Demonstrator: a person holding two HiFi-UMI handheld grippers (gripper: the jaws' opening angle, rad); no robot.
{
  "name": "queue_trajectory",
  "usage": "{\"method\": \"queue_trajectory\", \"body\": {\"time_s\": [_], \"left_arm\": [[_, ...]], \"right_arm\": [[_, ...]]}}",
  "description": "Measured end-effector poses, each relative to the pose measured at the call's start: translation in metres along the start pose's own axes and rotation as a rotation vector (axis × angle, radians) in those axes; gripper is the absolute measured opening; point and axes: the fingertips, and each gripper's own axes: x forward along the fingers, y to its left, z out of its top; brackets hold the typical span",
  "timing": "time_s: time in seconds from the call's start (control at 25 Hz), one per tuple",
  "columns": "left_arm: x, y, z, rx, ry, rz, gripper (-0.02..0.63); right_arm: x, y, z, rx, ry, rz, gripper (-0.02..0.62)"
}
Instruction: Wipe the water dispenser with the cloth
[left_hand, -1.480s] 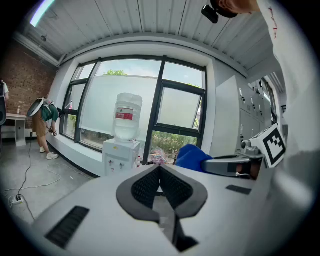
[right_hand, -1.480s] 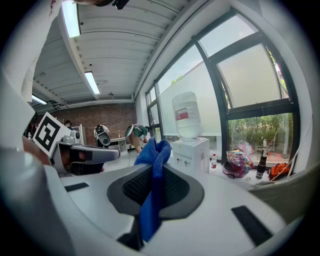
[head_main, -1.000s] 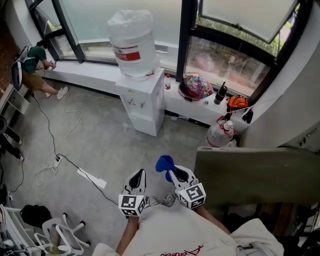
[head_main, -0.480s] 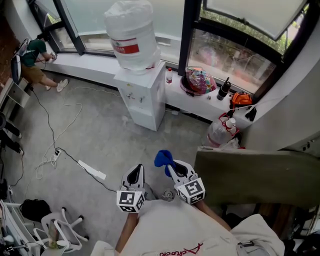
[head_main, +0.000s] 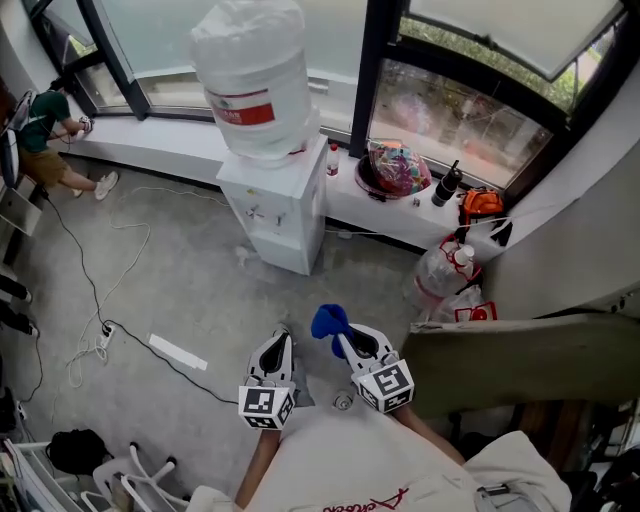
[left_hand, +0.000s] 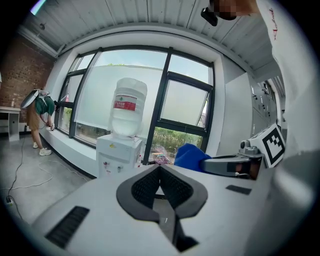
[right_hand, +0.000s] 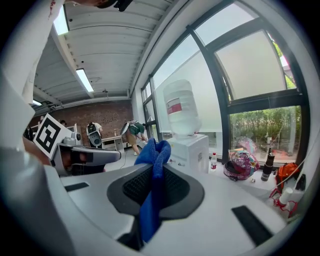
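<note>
A white water dispenser with a big clear bottle on top stands by the window ledge, some way ahead of both grippers. It also shows in the left gripper view as the dispenser and in the right gripper view as the dispenser. My right gripper is shut on a blue cloth, which sticks out past the jaws. My left gripper is held beside it, jaws together and empty.
A window ledge carries a small bottle, a colourful bowl and a dark bottle. A tied plastic bag sits on the floor at right. Cables and a power strip lie at left. A person bends at far left.
The view has moved closer to the dispenser and shifted slightly. Both grippers keep their pose, the right one still holding the cloth.
</note>
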Motion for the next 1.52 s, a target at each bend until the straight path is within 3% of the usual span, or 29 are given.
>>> {"method": "queue_trajectory", "body": {"time_s": [0.2,0.44,0.72,0.96,1.2,1.52], "left_arm": [[0.050,0.062,0.019,-0.005,0.014,-0.051,0.012],[0.110,0.133,0.032,0.007,0.041,-0.113,0.012],[0.174,0.181,0.034,0.033,0.034,-0.164,0.012],[0.207,0.185,-0.018,0.038,0.008,-0.153,0.012],[0.232,0.171,-0.114,0.042,0.007,-0.162,0.012],[0.301,0.186,-0.199,0.056,-0.068,-0.177,0.012]], "right_arm": [[0.066,-0.032,0.025,0.077,-0.020,-0.100,0.049],[0.151,-0.057,0.050,0.066,-0.023,-0.174,0.049],[0.225,-0.084,0.040,0.062,0.004,-0.212,0.049],[0.249,-0.102,-0.010,0.050,-0.004,-0.213,0.049],[0.242,-0.114,-0.112,0.012,0.023,-0.230,0.049],[0.280,-0.156,-0.228,0.020,-0.003,-0.273,0.049]]}}
